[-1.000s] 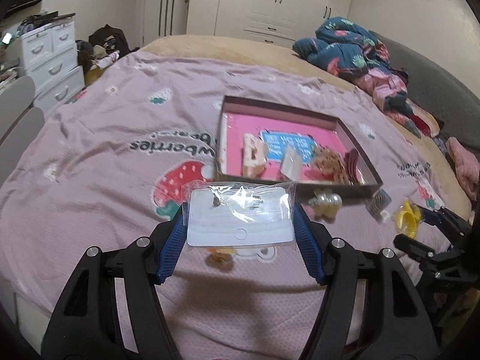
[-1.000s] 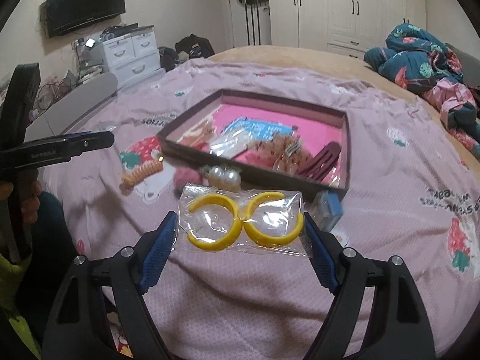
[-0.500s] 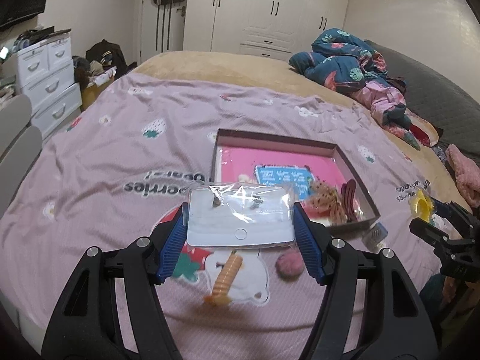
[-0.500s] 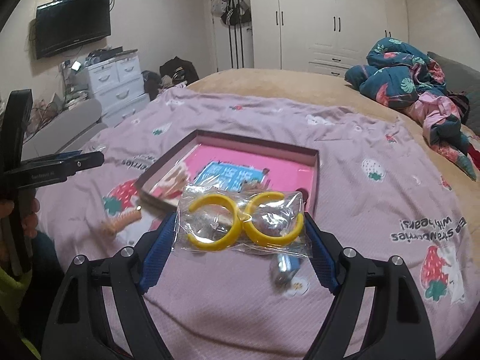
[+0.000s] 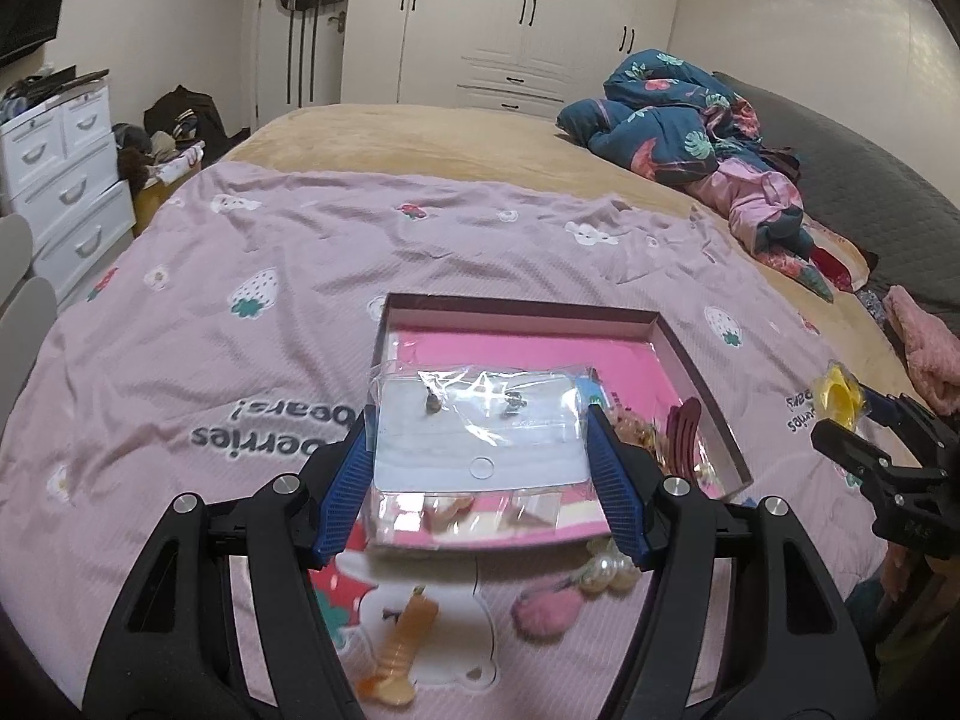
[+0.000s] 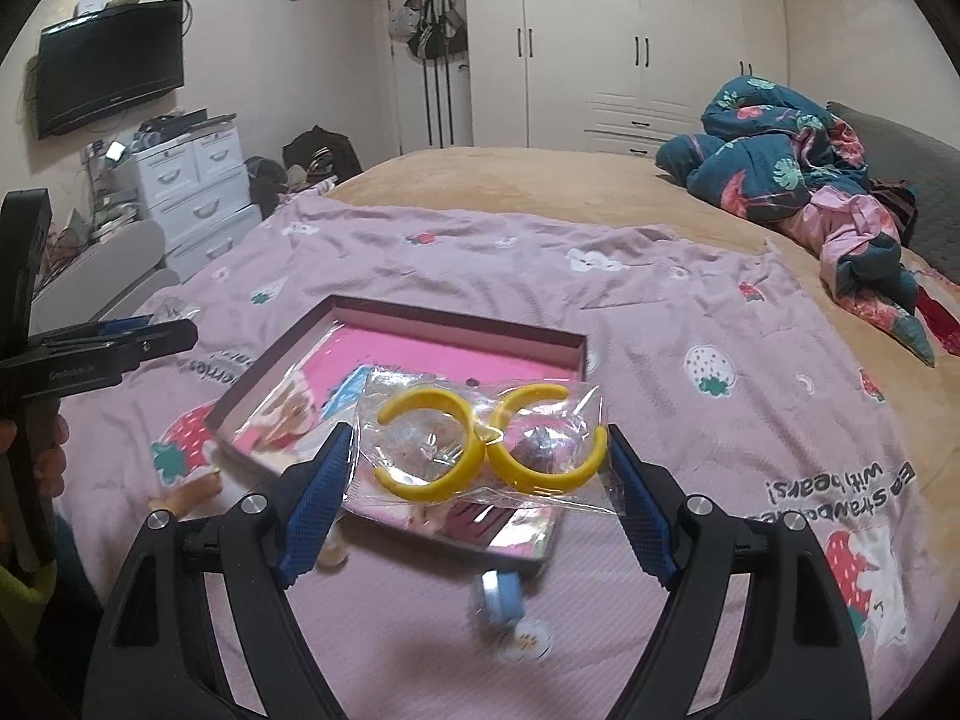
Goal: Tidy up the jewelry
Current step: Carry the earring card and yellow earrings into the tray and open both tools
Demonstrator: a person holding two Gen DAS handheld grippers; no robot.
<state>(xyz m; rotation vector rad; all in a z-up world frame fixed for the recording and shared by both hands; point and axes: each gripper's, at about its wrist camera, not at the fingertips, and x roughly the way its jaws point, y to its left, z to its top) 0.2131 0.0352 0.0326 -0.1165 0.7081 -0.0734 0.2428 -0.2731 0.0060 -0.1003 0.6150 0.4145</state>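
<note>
**Two wrist views, both looking across the bed toward the wardrobe**

Each fisheye camera sits just behind its own gripper and looks forward along the two fingers, high above the near edge of the bed (image 5: 420, 138) and tilted down. The left wrist view faces the tray (image 5: 696, 354) almost squarely, with the wardrobe (image 5: 540, 18) straight beyond. The right wrist view stands further right and sees the tray (image 6: 270, 360) skewed to its left. Both share the tray, the pink bedspread (image 6: 690, 312), the bedding pile and the wardrobe. Each also catches the other gripper at its frame edge.
</note>
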